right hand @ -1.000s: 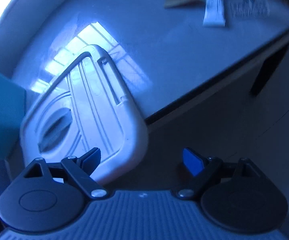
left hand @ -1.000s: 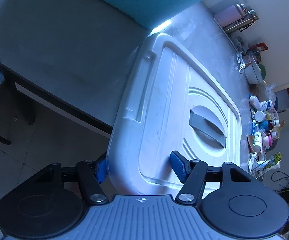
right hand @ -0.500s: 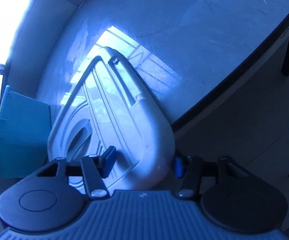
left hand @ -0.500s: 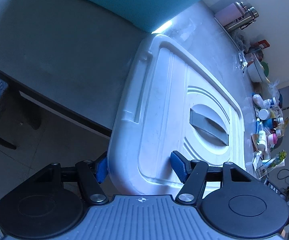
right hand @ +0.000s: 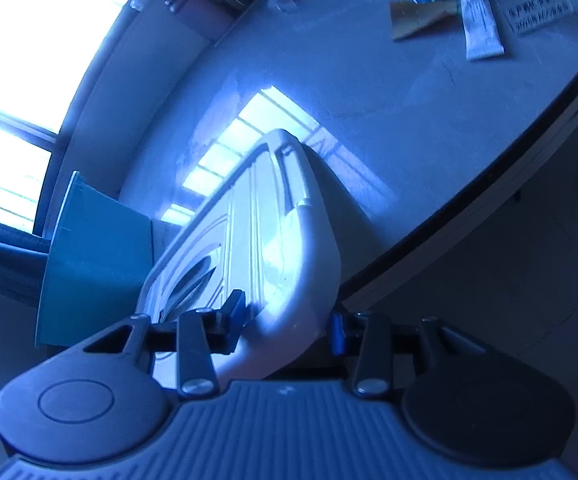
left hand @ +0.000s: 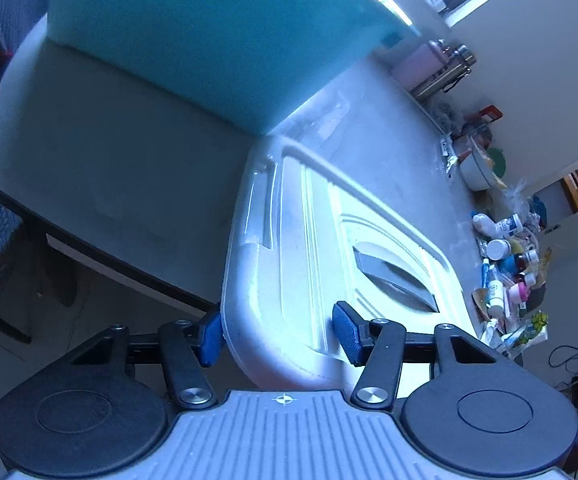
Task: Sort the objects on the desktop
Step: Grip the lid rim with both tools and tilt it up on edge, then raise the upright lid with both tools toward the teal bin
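- Left gripper: blue pads set wide apart, straddling near corner of white lid; left pad against or just beside the lid's outer rim, right pad over the lid's top face. Contact of the right pad not resolvable.
- Right gripper: pads closed in on the opposite near corner of the white lid; left pad on the ribbed top face, right pad pressed to the underside edge. Clamped on lid.
- Lid location: near edge of grey table, corner overhanging the table edge, grey handle recessed in its centre; far end just beside teal bin.
- Lid tilted in right wrist view, near corner raised off the table.
- Clutter of bottles and tubes well apart, at far end of table.
- Versus 1.0 s ago: right gripper then wide open with lid only beside its left pad, now gripping the corner. Left gripper spread unchanged; teal bin fills more of left view.
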